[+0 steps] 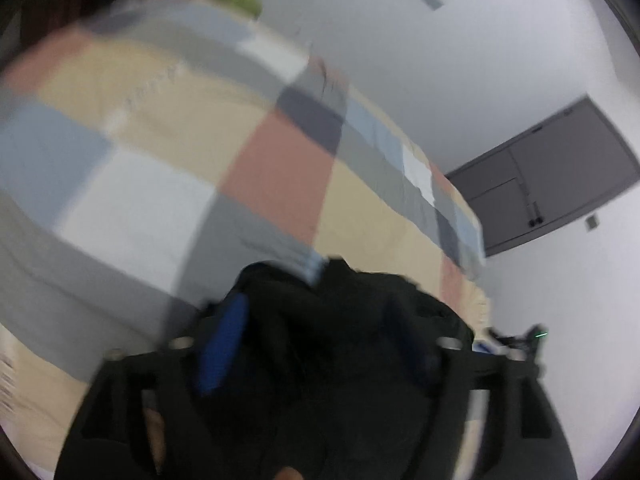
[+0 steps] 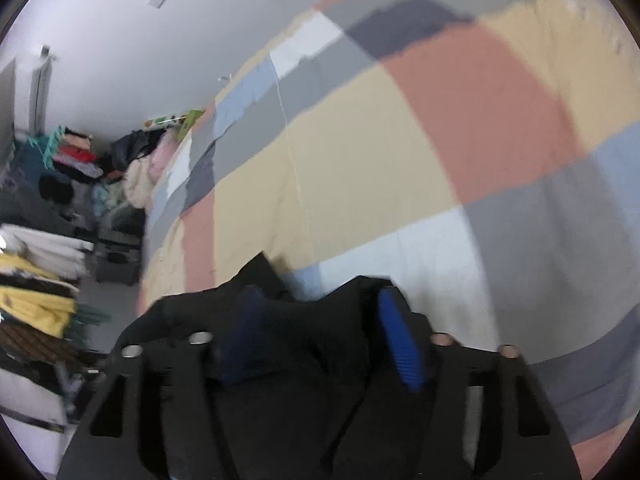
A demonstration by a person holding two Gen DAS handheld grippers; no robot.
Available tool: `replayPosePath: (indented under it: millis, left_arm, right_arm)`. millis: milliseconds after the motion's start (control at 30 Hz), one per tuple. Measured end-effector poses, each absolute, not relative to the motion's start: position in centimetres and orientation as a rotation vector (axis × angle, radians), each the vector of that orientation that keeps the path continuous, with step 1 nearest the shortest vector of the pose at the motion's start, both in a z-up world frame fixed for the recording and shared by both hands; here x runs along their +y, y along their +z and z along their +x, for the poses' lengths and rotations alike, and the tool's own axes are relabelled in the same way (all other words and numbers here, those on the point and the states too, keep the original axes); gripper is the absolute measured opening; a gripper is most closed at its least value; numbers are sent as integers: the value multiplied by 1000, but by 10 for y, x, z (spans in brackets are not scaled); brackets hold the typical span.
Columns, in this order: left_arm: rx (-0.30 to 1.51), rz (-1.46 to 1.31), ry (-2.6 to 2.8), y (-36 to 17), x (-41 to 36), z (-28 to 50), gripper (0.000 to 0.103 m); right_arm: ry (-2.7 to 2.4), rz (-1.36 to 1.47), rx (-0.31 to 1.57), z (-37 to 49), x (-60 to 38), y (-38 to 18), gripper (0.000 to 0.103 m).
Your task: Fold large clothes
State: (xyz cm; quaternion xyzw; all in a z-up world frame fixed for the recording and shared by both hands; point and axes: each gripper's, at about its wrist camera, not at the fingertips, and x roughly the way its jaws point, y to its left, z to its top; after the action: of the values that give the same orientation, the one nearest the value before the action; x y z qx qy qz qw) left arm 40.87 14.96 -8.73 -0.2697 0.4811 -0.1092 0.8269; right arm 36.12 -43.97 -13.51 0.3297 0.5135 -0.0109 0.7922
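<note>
Black garment [image 1: 340,320] bunched on the near edge of the bed [image 1: 168,128], on its patchwork cover. Left gripper [image 1: 316,344] fingers wide, garment between them, unpressed. Right gripper [image 2: 324,340] fingers wide too, same garment [image 2: 304,360] slack between. Clothes pile [image 2: 44,280] beside the bed.

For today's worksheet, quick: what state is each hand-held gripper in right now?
Left hand-held gripper: open, black garment lying between its fingers.
Right hand-held gripper: open, same garment between.

No readable text, labels, numbers or signs, frames blurred
</note>
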Motion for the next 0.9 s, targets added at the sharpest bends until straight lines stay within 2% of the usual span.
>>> replayPosePath:
  millis: [200, 267, 367, 633, 733, 900]
  left_arm:
    - [887, -380, -189, -38, 124, 383, 89]
    - [865, -325, -202, -34, 102, 375, 89]
    - [819, -279, -228, -41, 69, 363, 89]
    - [854, -55, -225, -118, -16, 365, 90]
    - [901, -28, -215, -152, -24, 378, 90]
    - [901, -38, -205, -173, -24, 397, 90]
  right_arm:
    - [-4, 478, 935, 347, -393, -68, 86]
    - [18, 433, 900, 339, -369, -62, 95]
    - [80, 384, 870, 325, -325, -65, 102]
    - [133, 243, 895, 319, -223, -143, 103]
    - [101, 199, 899, 326, -210, -173, 103]
    - [76, 179, 870, 343, -211, -184, 103]
